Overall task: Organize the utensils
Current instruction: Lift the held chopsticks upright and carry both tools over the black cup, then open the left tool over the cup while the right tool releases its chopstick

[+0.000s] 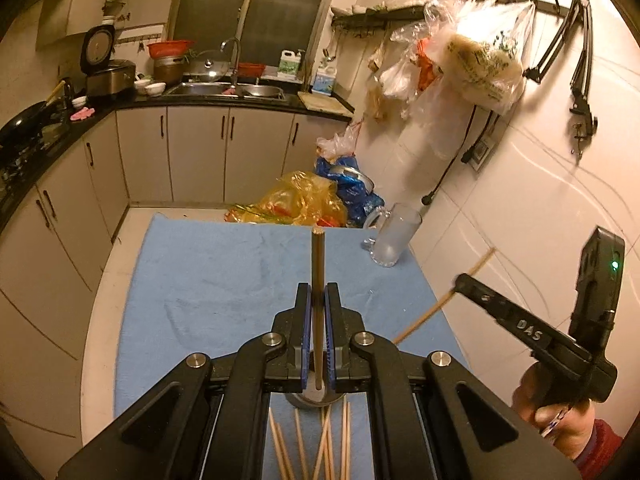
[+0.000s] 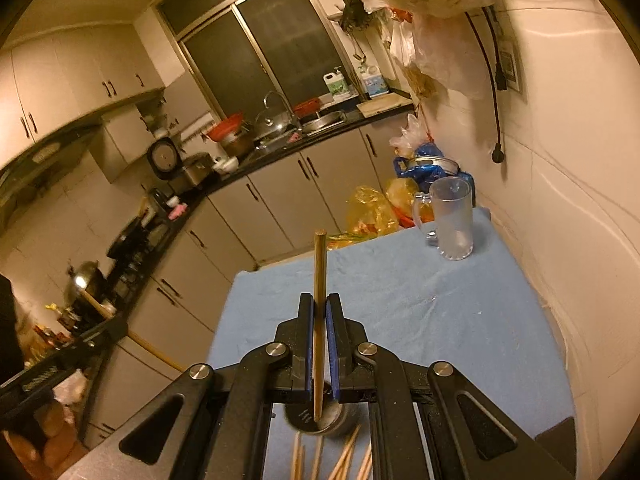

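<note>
Both clamped, left gripper (image 1: 318,300) and right gripper (image 2: 320,312), each on one chopstick (image 1: 317,280); risks knocking over mug (image 2: 452,220) at one o'clock.

1. Warm, yellowish indoor light tints both views; the room is fairly dim.
2. The white wall tiles (image 1: 520,184) glare brightly, so the light perhaps comes from that side overhead.
3. The window (image 2: 264,48) is dark.
4. Fisheye bending curves the cabinets (image 1: 64,216), with black vignetting at the corners.
5. Hanging plastic bags (image 1: 472,56) and view edges smear softly.
</note>
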The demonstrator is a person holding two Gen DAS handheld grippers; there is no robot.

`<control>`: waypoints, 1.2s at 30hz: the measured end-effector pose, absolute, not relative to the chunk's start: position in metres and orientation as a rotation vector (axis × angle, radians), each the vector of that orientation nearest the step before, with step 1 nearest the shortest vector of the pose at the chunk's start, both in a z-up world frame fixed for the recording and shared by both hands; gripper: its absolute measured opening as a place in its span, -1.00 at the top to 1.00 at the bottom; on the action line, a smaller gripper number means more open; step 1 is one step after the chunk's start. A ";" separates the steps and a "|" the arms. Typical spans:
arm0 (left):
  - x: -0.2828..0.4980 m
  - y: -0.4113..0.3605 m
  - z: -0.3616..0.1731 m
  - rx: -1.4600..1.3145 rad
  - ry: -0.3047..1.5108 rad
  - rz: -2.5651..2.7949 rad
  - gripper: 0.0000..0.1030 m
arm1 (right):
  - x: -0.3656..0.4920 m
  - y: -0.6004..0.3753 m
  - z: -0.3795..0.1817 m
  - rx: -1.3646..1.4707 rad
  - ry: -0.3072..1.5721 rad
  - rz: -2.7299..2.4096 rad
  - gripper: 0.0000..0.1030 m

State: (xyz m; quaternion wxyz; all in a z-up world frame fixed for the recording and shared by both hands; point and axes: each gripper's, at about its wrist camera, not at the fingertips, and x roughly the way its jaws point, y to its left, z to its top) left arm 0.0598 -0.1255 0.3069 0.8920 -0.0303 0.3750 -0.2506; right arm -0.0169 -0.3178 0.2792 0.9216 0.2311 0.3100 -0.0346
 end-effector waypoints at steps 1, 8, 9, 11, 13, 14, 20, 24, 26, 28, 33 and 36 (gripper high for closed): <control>0.062 -0.132 0.298 -0.053 0.795 -0.511 0.88 | -0.012 -0.318 0.275 0.479 0.646 -0.068 0.88; 0.073 -0.147 0.251 -0.036 0.896 -0.491 0.88 | 0.010 -0.309 0.236 0.462 0.737 -0.065 0.88; 0.074 -0.146 0.246 -0.035 0.906 -0.484 0.88 | 0.011 -0.309 0.231 0.466 0.750 -0.063 0.88; 0.077 -0.146 0.236 -0.033 0.923 -0.473 0.88 | 0.015 -0.308 0.221 0.468 0.777 -0.062 0.88; 0.079 -0.145 0.228 -0.026 0.938 -0.458 0.88 | 0.019 -0.307 0.211 0.464 0.803 -0.062 0.88; 0.080 -0.145 0.225 -0.025 0.942 -0.452 0.88 | 0.020 -0.307 0.207 0.461 0.815 -0.063 0.88; 0.086 -0.142 0.210 -0.017 0.968 -0.427 0.88 | 0.030 -0.302 0.190 0.449 0.864 -0.071 0.87; 0.088 -0.138 0.209 -0.029 0.969 -0.419 0.88 | 0.031 -0.303 0.189 0.442 0.868 -0.075 0.85; 0.089 -0.137 0.210 -0.031 0.966 -0.420 0.86 | 0.030 -0.302 0.192 0.441 0.863 -0.069 0.84; 0.088 -0.136 0.214 -0.042 0.960 -0.427 0.84 | 0.027 -0.303 0.198 0.447 0.851 -0.072 0.84; 0.082 -0.130 0.224 -0.050 0.931 -0.431 0.60 | 0.009 -0.310 0.213 0.479 0.811 -0.070 0.84; 0.076 -0.123 0.234 -0.056 0.911 -0.437 0.60 | -0.006 -0.314 0.219 0.504 0.794 -0.075 0.83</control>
